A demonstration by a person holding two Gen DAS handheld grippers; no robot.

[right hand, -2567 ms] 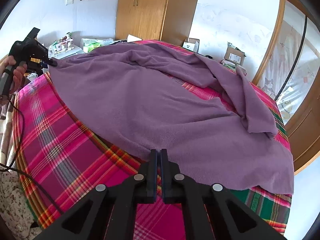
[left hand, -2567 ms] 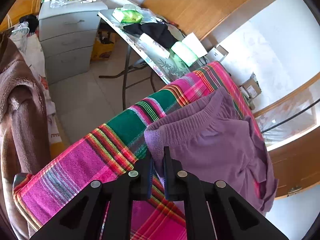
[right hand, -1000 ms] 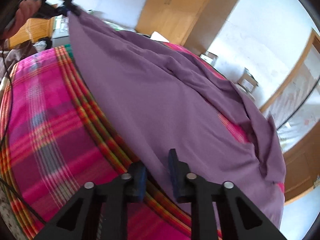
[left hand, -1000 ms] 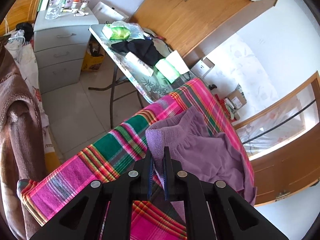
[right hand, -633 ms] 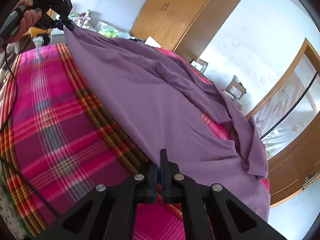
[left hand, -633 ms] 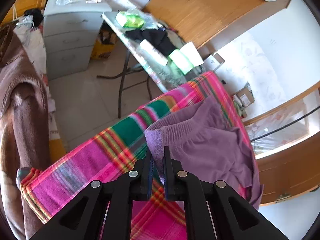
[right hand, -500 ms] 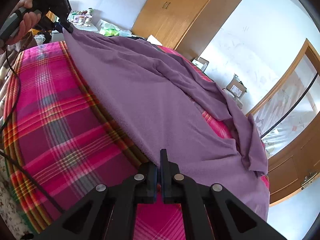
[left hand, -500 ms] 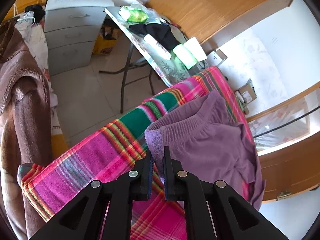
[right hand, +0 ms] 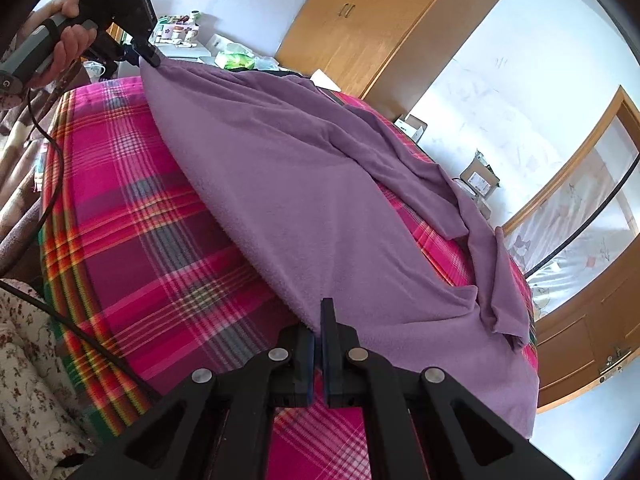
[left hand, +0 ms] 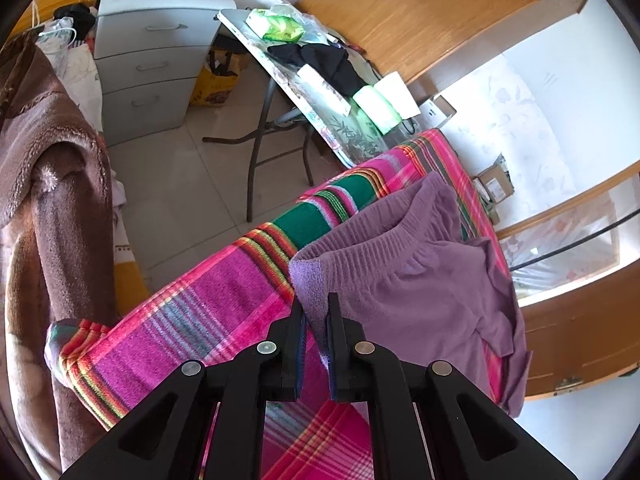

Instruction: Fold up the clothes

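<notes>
Purple fleece trousers (right hand: pixel 304 184) lie stretched across a pink plaid blanket (right hand: pixel 132 232) on a bed. My left gripper (left hand: pixel 316 312) is shut on a corner of their ribbed waistband (left hand: pixel 384 240), lifted a little off the blanket. In the right wrist view that left gripper (right hand: pixel 150 58) shows at the top left, held by a hand (right hand: pixel 68 40), pinching the same corner. My right gripper (right hand: pixel 320 320) is shut on the near edge of the trousers, low over the blanket. The cloth runs taut between the two grips. The far leg (right hand: pixel 492 264) lies rumpled.
A folding table (left hand: pixel 316 120) with packets and a black cloth stands beyond the bed. Grey drawers (left hand: pixel 156 60) and a wooden wardrobe (left hand: pixel 420 12) are behind it. A brown fleece (left hand: pixel 44 184) hangs at the left. Cardboard boxes (right hand: pixel 478 178) sit by the far wall.
The right gripper opened briefly, then shut again on the trousers' near edge. Both grippers have lifted and drawn the cloth taut between them; the left has kept its hold on the waistband.
</notes>
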